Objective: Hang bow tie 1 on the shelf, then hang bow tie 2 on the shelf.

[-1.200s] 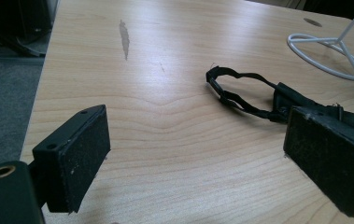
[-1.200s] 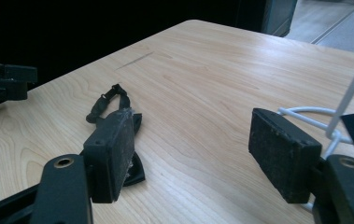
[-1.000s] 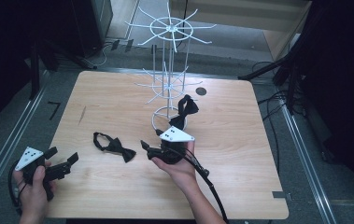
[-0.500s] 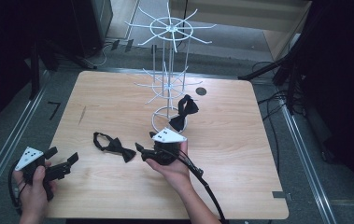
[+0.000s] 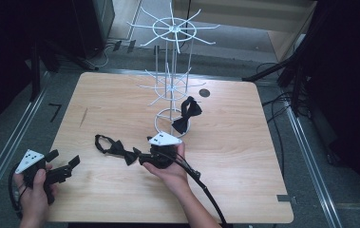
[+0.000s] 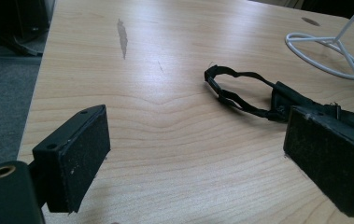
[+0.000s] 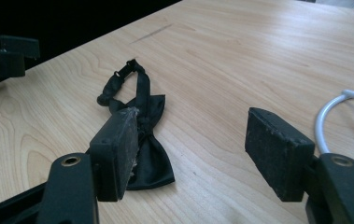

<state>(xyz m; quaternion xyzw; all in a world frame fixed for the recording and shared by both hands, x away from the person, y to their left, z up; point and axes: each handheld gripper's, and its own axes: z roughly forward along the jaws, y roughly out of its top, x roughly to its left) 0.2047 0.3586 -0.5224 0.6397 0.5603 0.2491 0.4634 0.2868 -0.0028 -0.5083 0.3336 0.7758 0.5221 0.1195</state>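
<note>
A black bow tie (image 5: 118, 148) with its strap looped lies flat on the wooden table (image 5: 244, 156), left of centre. My right gripper (image 5: 143, 157) is at the tie's right end, open, its left pad (image 7: 118, 144) just over the bow tie (image 7: 152, 161) and nothing clamped. A second black bow tie (image 5: 187, 114) hangs on the white wire rack (image 5: 170, 71) near its ring base. My left gripper (image 5: 65, 159) hovers open over the table's front left corner and looks across at the lying bow tie (image 6: 300, 100); its pads (image 6: 81, 154) are wide apart.
The rack's ring base (image 6: 326, 51) stands mid-table, just behind my right hand (image 5: 170, 173). A dark round hole (image 5: 204, 92) sits in the tabletop behind the rack. Cables and dark stands lie on the floor around the table.
My right gripper has slid left from the rack base to the end of the lying bow tie. The left gripper has stayed put.
</note>
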